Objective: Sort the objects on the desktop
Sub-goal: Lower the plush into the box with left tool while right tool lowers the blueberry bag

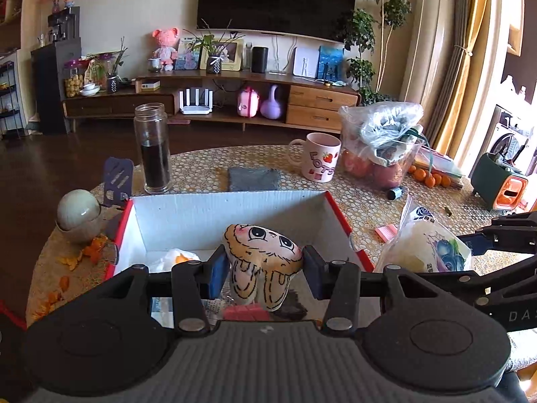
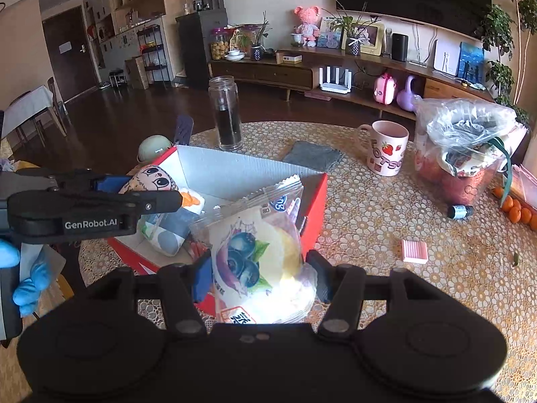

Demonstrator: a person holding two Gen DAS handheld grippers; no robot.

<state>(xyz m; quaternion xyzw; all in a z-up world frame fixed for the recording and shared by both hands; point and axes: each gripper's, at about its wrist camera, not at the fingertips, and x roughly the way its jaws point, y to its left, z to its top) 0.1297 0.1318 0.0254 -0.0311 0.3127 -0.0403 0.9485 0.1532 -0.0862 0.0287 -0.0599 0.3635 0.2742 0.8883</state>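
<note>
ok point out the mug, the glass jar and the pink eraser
mug (image 1: 320,163): left wrist view, printed side
glass jar (image 1: 153,154): left wrist view, dark lower half
pink eraser (image 2: 415,251): right wrist view, top face

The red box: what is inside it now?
The red box holds a white and orange packet and a patterned pouch. The grippers' loads hide the rest.

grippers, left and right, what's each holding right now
left gripper: shut on the doll, over the box.
right gripper: shut on the snack bag.
</note>
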